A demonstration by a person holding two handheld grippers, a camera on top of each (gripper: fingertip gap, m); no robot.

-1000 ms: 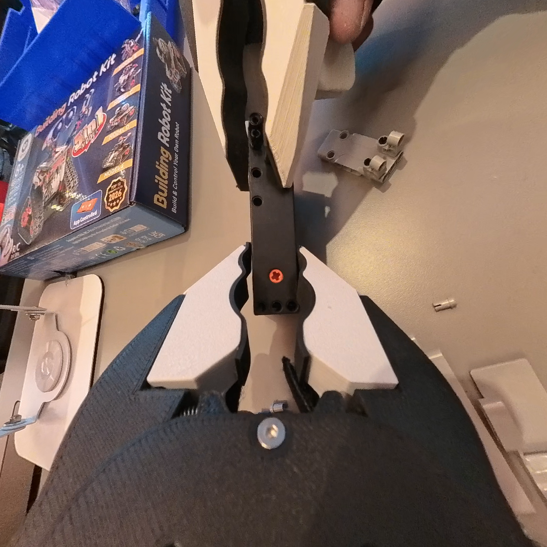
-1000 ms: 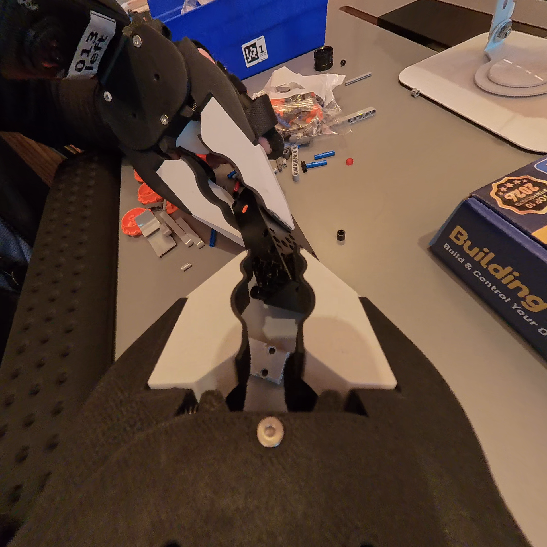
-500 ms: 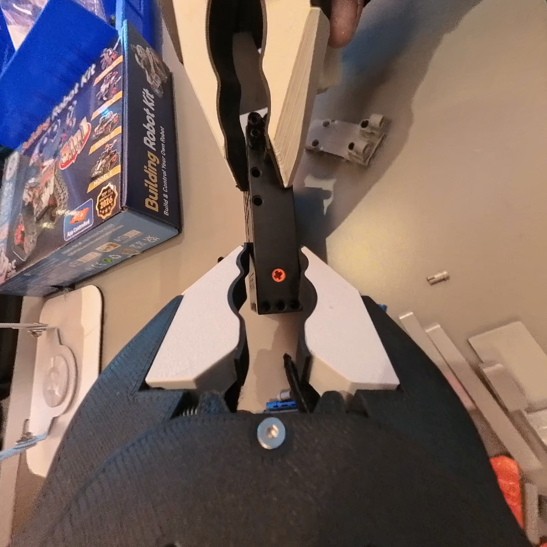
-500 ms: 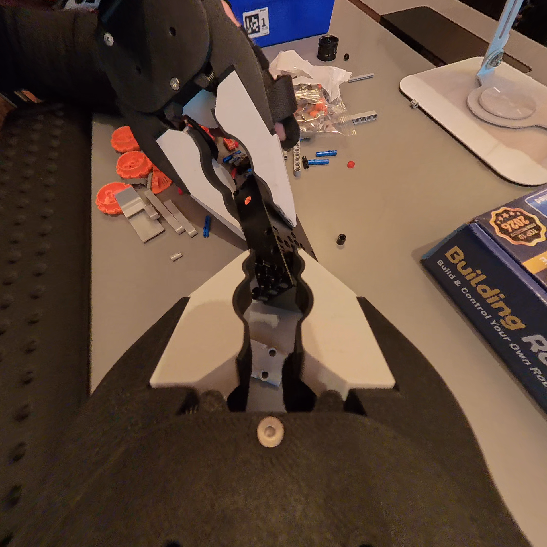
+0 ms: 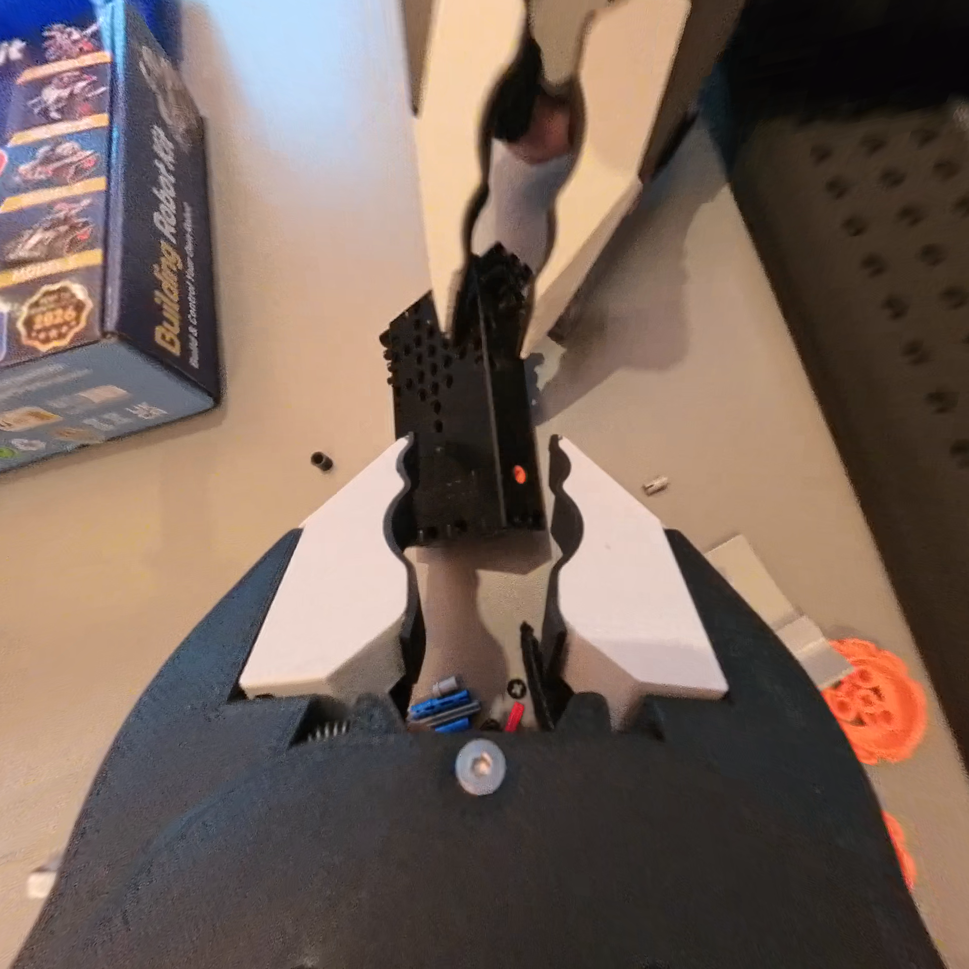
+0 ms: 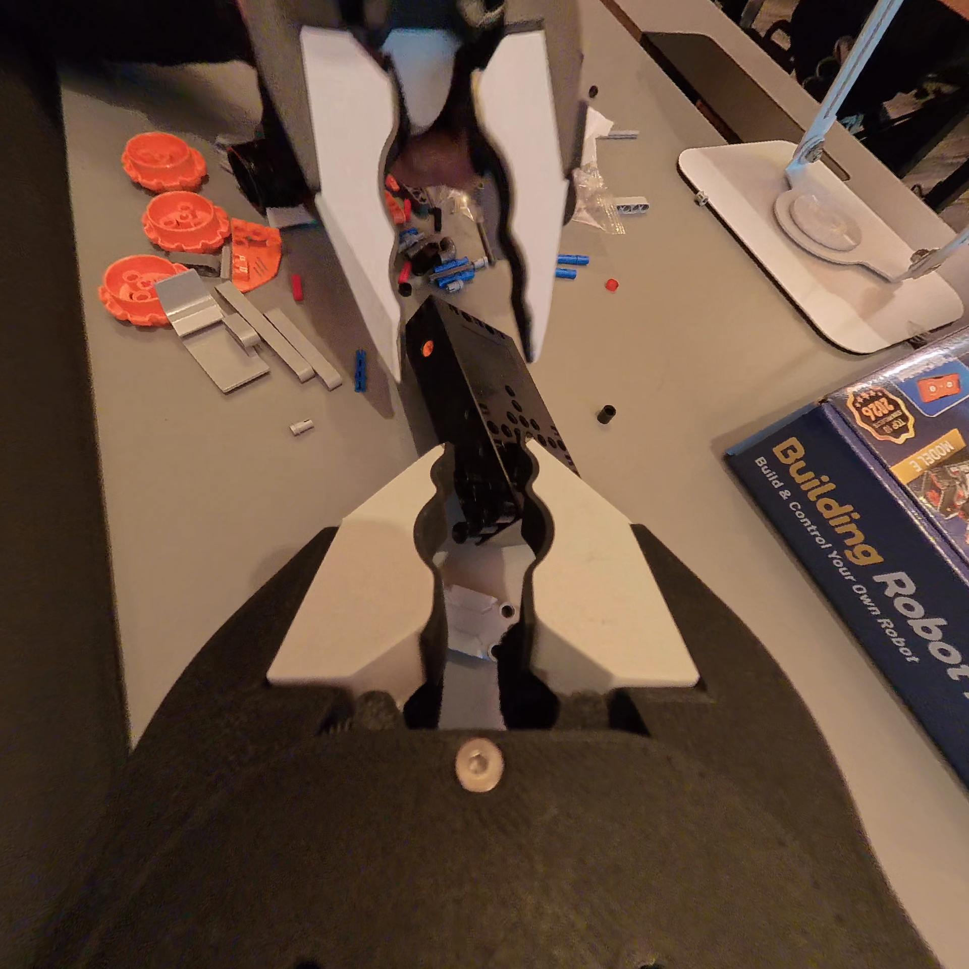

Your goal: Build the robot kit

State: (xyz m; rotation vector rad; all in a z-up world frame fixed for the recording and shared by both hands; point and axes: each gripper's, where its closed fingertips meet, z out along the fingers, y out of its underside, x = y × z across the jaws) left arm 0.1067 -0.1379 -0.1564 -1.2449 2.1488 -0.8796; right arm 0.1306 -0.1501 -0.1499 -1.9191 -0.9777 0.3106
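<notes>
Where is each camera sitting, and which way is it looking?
Left wrist view: sits on the left gripper, looking along its fingers and down at the table; its own white fingers show, spread apart around one end of a black block, with the right gripper opposite.
Right wrist view: sits on the right gripper, facing the other way; its fingers are shut on the black block, and the left gripper faces it.
Both views share the black block, both grippers, the blue box and orange wheels.

A grey table (image 6: 210, 524) under warm indoor light, edged by a dark dimpled mat (image 6: 31, 419).
</notes>
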